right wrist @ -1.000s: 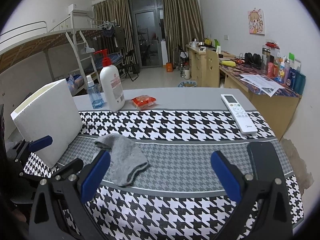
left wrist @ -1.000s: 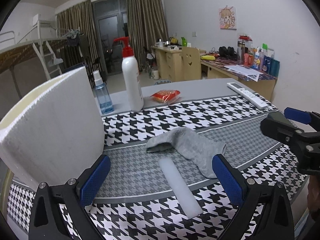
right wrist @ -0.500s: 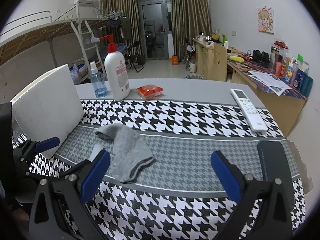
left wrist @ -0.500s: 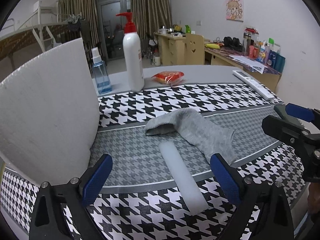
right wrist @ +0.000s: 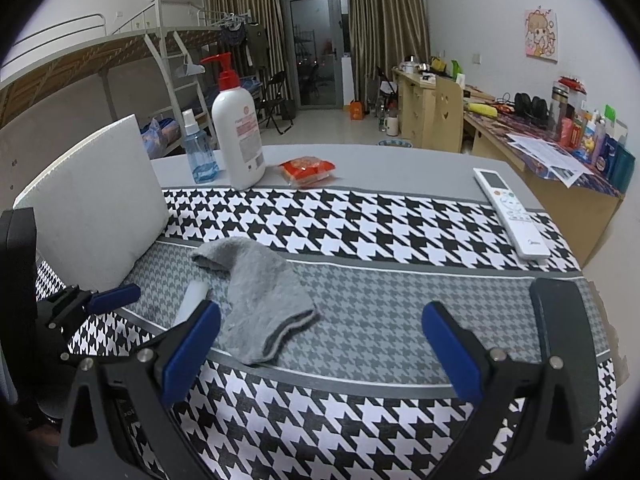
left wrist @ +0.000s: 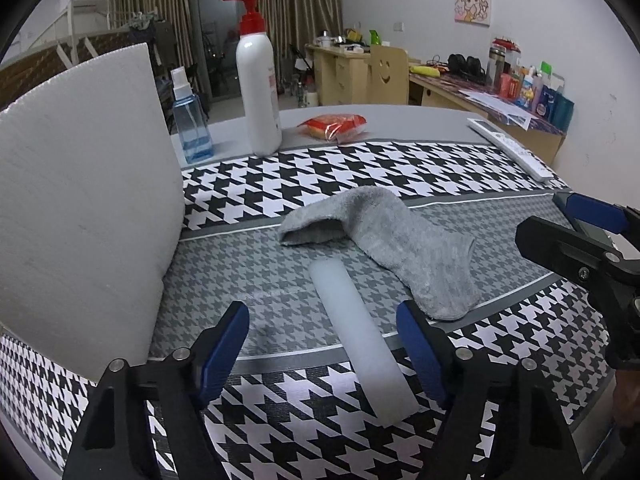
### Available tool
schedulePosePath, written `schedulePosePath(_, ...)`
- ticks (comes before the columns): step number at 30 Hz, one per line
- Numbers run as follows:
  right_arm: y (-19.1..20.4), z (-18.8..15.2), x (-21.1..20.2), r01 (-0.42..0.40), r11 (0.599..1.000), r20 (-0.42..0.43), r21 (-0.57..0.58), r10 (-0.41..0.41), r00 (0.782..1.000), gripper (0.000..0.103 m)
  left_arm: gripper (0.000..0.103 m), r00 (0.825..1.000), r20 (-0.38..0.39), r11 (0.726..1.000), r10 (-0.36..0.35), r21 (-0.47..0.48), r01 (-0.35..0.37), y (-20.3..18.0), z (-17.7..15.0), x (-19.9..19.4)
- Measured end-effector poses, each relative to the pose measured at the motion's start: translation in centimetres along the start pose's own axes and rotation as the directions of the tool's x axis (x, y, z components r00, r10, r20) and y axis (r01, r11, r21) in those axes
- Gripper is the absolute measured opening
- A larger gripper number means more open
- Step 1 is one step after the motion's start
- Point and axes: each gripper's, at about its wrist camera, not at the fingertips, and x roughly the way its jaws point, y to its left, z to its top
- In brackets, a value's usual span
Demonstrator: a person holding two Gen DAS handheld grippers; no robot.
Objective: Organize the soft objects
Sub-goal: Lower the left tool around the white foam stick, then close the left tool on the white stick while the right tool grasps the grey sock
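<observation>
A grey sock point(left wrist: 392, 248) lies crumpled on the grey band of the houndstooth cloth point(left wrist: 360, 168). Just in front of it lies a pale, translucent white foam bar point(left wrist: 360, 340). My left gripper point(left wrist: 322, 344) hovers low over the bar with a blue pad on each side. Its jaws are closing, and a gap still shows on both sides of the bar. My right gripper point(right wrist: 320, 348) stands open near the table's front, with nothing between its fingers. The sock point(right wrist: 256, 292) lies just past its left finger.
A large white foam board point(left wrist: 80, 220) stands tilted at the left. At the back stand a white pump bottle point(left wrist: 258, 76) and a blue spray bottle point(left wrist: 190, 120), with a red packet point(left wrist: 334, 124) beside them. A white remote point(right wrist: 510, 212) and a black flat object point(right wrist: 560, 320) lie at the right.
My left gripper has sunk closer to the foam bar and its jaws have narrowed around it. The right gripper has come slightly closer to the table and stayed open.
</observation>
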Motion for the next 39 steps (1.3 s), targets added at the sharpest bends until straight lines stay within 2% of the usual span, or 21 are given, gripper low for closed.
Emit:
schedulePosePath(4,-0.1,0.0,0.2,-0.008,1.0,-0.007,0.009,0.008,1.0,0.102,0.069,1.0,-0.015,1.0,0.01,0.009,-0.01,-0.1,0.0,0.3)
schedulePosePath(6,0.0,0.0,0.3,-0.011,1.0,-0.01,0.004,0.011,1.0,0.102,0.062,1.0,-0.024,1.0,0.004,0.005,-0.004,0.0,0.1,0.4)
schedulePosePath(13,0.4,-0.1,1.1,-0.02,1.0,-0.027,-0.012,0.02,0.999,0.102,0.06,0.999,-0.041,1.0,0.01,0.008,-0.01,0.0,0.0,0.7)
schedulePosePath(22,0.0,-0.1,1.9,-0.017,1.0,-0.052,0.005,0.018,0.998,0.102,0.049,0.997,-0.068,0.999,-0.023,0.025,0.025,-0.8,0.1,1.4)
schedulePosePath(25,0.1,-0.1,2.0,-0.017,1.0,-0.05,0.001,0.017,0.999,0.102,0.045,0.996,-0.078,0.999,-0.036,0.017,0.037,-0.9,0.2,1.7)
schedulePosePath(29,0.1,-0.1,2.0,-0.015,1.0,-0.052,0.002,0.015,0.999,0.102,0.031,0.996,-0.077,0.999,-0.048,0.02,0.049,-0.9,0.4,1.6)
schedulePosePath(39,0.7,0.0,2.9,-0.022,1.0,-0.077,-0.021,0.02,0.997,0.102,0.024,0.995,-0.06,0.997,-0.075,0.014,0.076,-0.3,0.4,1.1)
